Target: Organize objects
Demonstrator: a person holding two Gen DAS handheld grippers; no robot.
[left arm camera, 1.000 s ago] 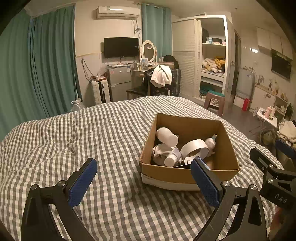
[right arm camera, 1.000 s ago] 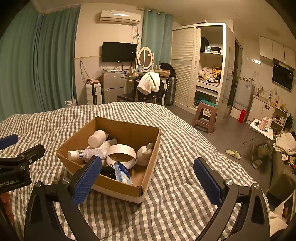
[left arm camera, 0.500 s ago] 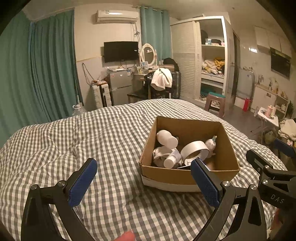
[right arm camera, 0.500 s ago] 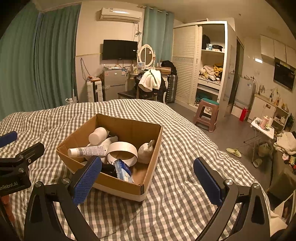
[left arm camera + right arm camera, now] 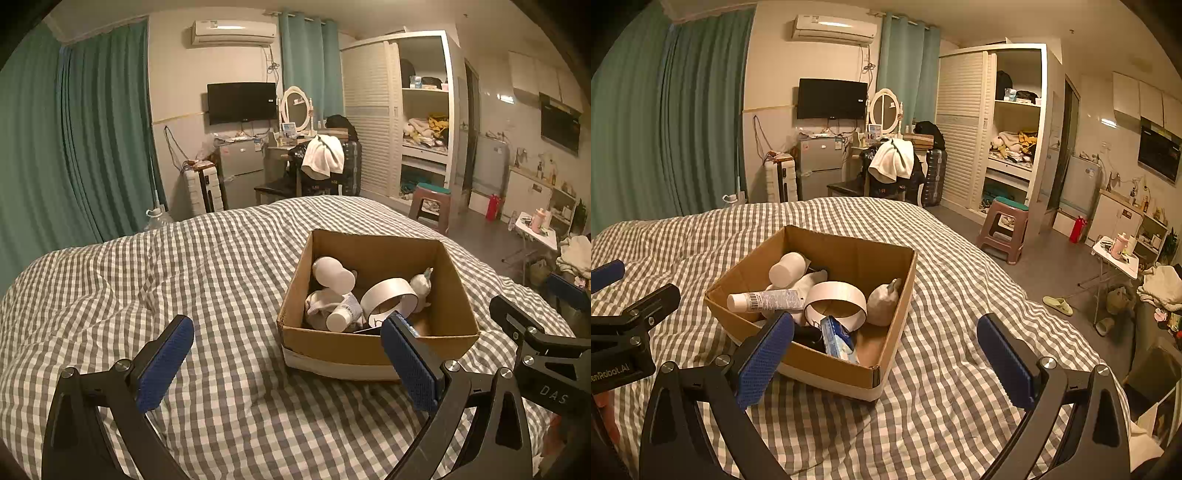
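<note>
Both tongs, left [image 5: 286, 363] and right [image 5: 884, 360], are spread wide and grip nothing. The box [image 5: 376, 347] sits on the bed [image 5: 184, 280], with bottles, tube and tape roll [image 5: 835, 303] inside.

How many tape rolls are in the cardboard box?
1. The tape roll stands on edge in the middle of the cardboard box, between the white tube and a grey pouch. Others may be hidden underneath.
</note>
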